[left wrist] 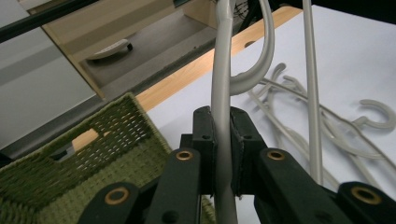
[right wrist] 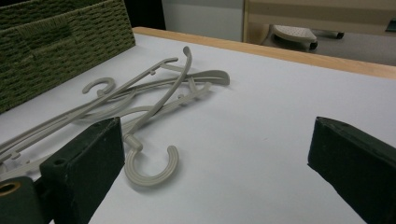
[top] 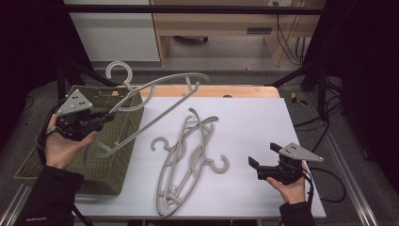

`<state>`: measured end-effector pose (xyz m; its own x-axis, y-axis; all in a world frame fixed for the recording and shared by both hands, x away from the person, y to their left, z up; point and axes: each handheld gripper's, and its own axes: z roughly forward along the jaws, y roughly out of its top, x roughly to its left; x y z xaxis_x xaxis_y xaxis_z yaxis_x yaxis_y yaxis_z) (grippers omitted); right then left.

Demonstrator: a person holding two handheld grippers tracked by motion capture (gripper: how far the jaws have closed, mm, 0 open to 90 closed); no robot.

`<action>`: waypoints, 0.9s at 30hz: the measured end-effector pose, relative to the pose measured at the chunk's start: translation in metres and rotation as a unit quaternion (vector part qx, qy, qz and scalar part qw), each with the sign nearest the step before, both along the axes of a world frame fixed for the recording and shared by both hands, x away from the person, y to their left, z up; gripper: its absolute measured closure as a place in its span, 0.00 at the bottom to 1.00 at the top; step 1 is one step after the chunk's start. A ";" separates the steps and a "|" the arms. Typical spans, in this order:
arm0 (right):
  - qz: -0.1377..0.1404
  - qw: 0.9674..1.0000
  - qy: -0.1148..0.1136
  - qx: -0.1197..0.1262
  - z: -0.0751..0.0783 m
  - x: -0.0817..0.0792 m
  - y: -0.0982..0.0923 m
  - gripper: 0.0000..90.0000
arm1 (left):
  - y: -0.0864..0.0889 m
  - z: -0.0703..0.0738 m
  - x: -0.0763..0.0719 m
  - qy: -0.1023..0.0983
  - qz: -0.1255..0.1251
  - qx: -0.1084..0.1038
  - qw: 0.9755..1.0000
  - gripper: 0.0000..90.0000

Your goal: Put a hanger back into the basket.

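Left claw [left wrist: 222,154] clamped on a grey hanger [top: 155,101], held over the green basket [top: 106,165] at frame left, right claw [top: 261,164] spread wide and empty at lower right, more hangers [top: 188,155] piled mid-tabletop [top: 254,122].

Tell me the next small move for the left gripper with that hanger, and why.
Probably carry it a little further over the green basket and lower it in. The left gripper is shut on the raised hanger, whose lower end already hangs over the basket, while two more hangers wait on the table and the right gripper rests open.
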<state>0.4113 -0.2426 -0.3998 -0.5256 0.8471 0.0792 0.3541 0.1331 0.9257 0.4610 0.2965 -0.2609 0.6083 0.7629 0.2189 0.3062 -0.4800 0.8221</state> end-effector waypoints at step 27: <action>0.003 1.000 0.011 -0.007 -0.003 0.003 0.002 0.05 | 0.092 -0.024 0.021 0.010 0.075 -0.002 0.997 0.92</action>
<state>0.4138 -0.2408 -0.4025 -0.5291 0.8449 0.0788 0.3735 0.1485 0.9157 0.4825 0.3889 -0.2846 0.4912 0.8468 0.2040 0.3912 -0.4237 0.8170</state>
